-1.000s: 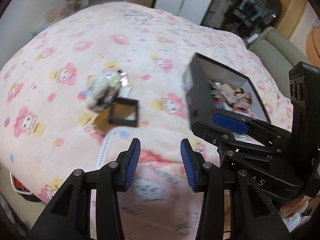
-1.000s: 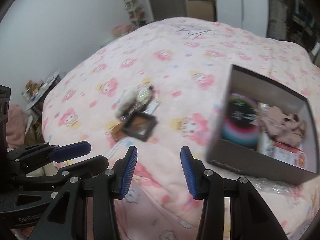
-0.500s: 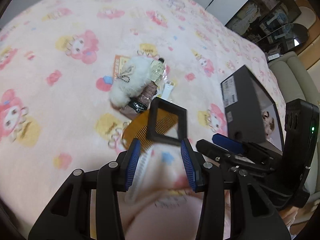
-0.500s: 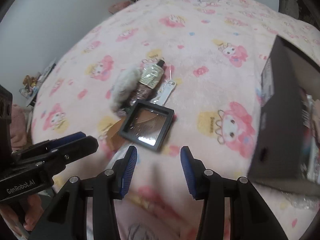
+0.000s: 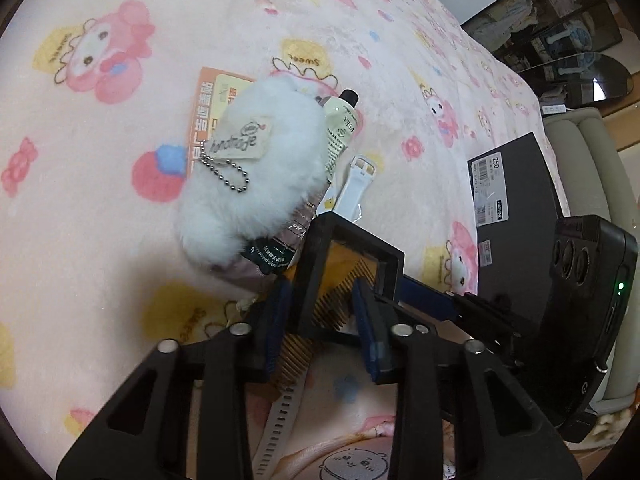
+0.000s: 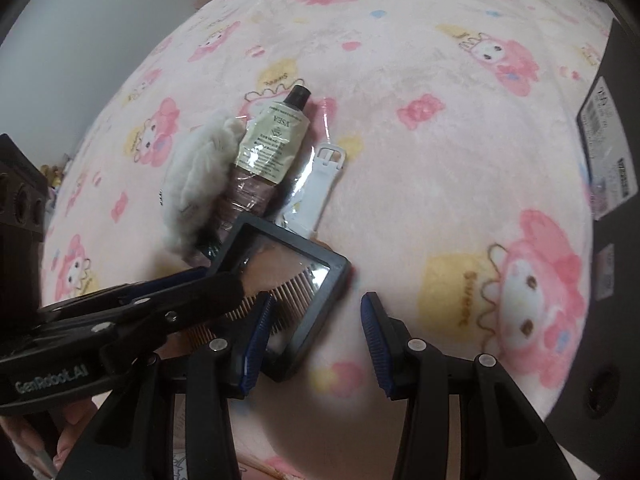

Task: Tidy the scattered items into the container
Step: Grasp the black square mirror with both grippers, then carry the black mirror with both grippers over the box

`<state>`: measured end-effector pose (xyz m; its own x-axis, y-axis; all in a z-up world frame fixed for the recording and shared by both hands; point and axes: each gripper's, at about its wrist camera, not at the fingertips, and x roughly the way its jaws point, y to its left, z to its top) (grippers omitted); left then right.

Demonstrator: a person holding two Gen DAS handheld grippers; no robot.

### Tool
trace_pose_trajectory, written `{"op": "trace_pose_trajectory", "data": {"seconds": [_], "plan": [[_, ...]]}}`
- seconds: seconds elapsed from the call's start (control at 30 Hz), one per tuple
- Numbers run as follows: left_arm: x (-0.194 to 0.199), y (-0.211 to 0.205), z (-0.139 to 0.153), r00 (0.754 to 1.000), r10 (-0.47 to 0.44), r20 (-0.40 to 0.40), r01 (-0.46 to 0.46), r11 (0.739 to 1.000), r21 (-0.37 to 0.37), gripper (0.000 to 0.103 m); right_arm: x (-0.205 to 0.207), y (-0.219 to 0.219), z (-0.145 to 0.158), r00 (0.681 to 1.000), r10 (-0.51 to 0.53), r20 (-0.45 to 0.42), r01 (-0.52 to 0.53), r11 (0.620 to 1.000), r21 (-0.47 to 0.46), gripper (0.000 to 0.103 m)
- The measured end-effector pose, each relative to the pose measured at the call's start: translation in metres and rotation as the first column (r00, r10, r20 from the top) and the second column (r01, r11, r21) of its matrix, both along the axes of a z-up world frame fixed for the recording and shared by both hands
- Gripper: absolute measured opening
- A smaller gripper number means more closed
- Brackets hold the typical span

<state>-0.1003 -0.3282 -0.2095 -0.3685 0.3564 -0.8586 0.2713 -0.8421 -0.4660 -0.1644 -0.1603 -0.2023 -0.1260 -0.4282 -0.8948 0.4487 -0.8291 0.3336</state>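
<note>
A pile of items lies on the pink blanket: a black square display case [image 5: 344,264] over an orange comb [image 5: 296,356], a white fluffy keychain [image 5: 260,172], a cream tube [image 5: 340,132] and a white watch strap [image 5: 356,184]. My left gripper [image 5: 320,316] is open, its fingers on either side of the case's near corner. In the right wrist view the case [image 6: 288,280] lies by my open right gripper [image 6: 316,316], whose left finger is at the case's edge. The dark cardboard box [image 5: 516,208] stands to the right.
A grey strap [image 5: 276,428] lies under the left gripper. An orange leaflet [image 5: 212,108] lies beneath the keychain. The box wall [image 6: 612,168] fills the right edge of the right wrist view. A sofa [image 5: 592,152] lies beyond the bed.
Both grippers have come down and forward to the pile. The left gripper's fingers now straddle the black case; the right gripper has reached the case's edge. Both stay open.
</note>
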Motion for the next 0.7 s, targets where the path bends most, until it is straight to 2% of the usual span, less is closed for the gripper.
{"op": "trace_pose_trajectory", "data": {"seconds": [0.1, 0.2, 0.33, 0.47, 0.57, 0.7], "plan": [[0.004, 0.003, 0.006, 1.0, -0.013, -0.005, 0.013, 1.0, -0.014, 0.02, 0.005, 0.004, 0.006, 1.0, 0.016, -0.017, -0.016, 1.0, -0.007, 0.03], [0.014, 0.012, 0.015, 0.998, -0.053, -0.017, 0.053, 0.998, -0.017, 0.02, 0.01, 0.017, 0.017, 1.0, 0.004, -0.026, -0.005, 0.999, -0.037, 0.022], [0.02, 0.02, 0.02, 0.996, -0.083, -0.019, 0.083, 0.996, -0.018, 0.021, 0.017, 0.031, 0.028, 1.0, -0.01, -0.014, 0.009, 0.998, -0.069, 0.021], [0.016, 0.023, 0.011, 0.997, -0.068, 0.032, 0.069, 0.997, -0.031, 0.02, 0.024, 0.024, 0.015, 1.0, 0.019, 0.023, -0.019, 1.0, -0.02, 0.021], [0.024, 0.032, 0.025, 0.996, -0.094, -0.002, 0.094, 0.993, -0.073, 0.02, 0.036, 0.03, 0.022, 1.0, 0.021, -0.012, -0.021, 1.0, -0.019, 0.021], [0.033, 0.04, 0.037, 0.995, -0.101, -0.011, 0.1, 0.993, -0.063, 0.021, 0.04, 0.044, 0.039, 1.0, 0.002, -0.025, -0.003, 0.999, -0.048, 0.021]]}}
